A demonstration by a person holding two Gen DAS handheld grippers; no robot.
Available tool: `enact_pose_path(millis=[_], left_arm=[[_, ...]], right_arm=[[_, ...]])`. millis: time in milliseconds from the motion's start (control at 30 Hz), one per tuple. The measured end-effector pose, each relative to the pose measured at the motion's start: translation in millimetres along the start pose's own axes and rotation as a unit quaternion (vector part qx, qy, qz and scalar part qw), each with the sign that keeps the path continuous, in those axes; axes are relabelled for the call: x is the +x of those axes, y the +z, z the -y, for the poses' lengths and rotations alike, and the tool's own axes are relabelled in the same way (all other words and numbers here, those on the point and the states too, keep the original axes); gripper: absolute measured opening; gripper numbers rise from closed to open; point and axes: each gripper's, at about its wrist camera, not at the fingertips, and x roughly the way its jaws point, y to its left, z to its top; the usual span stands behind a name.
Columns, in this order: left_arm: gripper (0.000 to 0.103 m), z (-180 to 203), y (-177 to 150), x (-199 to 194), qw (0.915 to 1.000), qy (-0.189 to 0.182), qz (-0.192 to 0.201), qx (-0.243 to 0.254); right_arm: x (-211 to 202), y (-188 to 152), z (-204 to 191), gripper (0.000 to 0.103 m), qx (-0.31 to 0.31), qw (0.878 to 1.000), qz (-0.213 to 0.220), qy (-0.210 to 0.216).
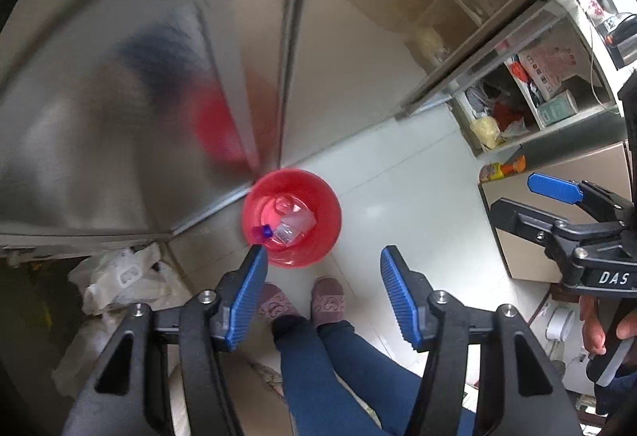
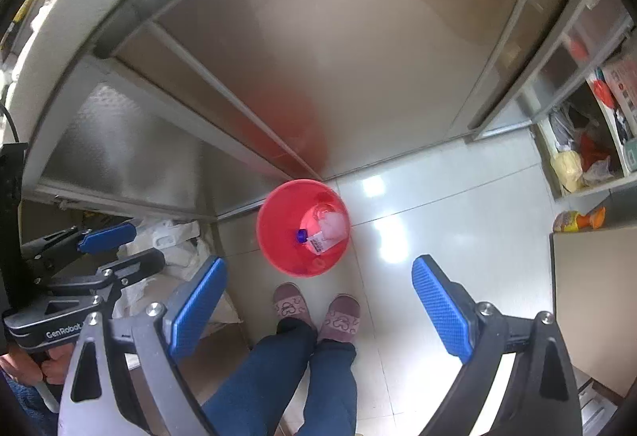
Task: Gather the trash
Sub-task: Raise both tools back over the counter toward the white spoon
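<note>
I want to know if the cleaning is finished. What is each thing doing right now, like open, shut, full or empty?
Left claw: open, empty.
Right claw: open, empty.
Red bucket: upright on the floor, trash at the bottom.
Plastic bottle: lying inside the bucket, blue cap on.
Cabinet shelves: open, stuffed with bags.

Red bin [image 2: 278, 233] upright on floor, holding trash [image 2: 324, 233] (clear plastic bottle).

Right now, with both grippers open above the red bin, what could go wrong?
1. The red bin stands just in front of the slippers; a step forward might tip it and spill the bottle inside.
2. The left gripper and right gripper hold nothing, so any trash still around, such as the white bags, would need another trip.
</note>
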Motion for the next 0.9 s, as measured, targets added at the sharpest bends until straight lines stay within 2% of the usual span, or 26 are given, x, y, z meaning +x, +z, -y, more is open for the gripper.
enact_pose_path(millis=[167,300,333,533,600,733,767,833,900], left_arm=[[0.057,-5.4,-0.5,-71.4,0.9994,0.011,0.033,-0.009],[0.057,-19.3,-5.2,-133.4,0.9966,0.015,0.074,-0.034],[0.058,-23.4,-7.0,-146.6,0.9952,0.026,0.084,-0.042],[0.071,-57.3,-16.0,-219.7,0.9838,0.054,0.142,-0.095],[0.081,-70.8,-18.7,-239.7,0.9788,0.062,0.159,-0.114],[0.092,-101.8,-20.8,-274.9,0.9687,0.089,0.182,-0.143],[0.101,-109.6,-21.0,-280.4,0.9671,0.093,0.185,-0.147],[0.103,-126.6,-22.2,-293.0,0.9621,0.105,0.194,-0.161],[0.103,-146.3,-18.7,-301.4,0.9605,0.107,0.195,-0.167]], right_arm=[[-45.3,9.0,-32.3,0.094,-0.035,0.999,0.022,0.02],[-94.0,24.1,-63.9,0.094,-0.073,0.995,0.05,0.038],[-104.6,27.5,-72.2,0.094,-0.083,0.994,0.056,0.042],[-155.8,50.9,-123.5,0.094,-0.143,0.984,0.086,0.066],[-168.5,58.5,-139.7,0.094,-0.161,0.98,0.094,0.076],[-182.0,70.3,-177.2,0.095,-0.194,0.971,0.098,0.096],[-183.1,73.4,-186.1,0.095,-0.201,0.969,0.098,0.101],[-186.1,78.6,-209.7,0.095,-0.218,0.965,0.097,0.109],[-186.3,85.7,-230.0,0.095,-0.235,0.96,0.097,0.116]])
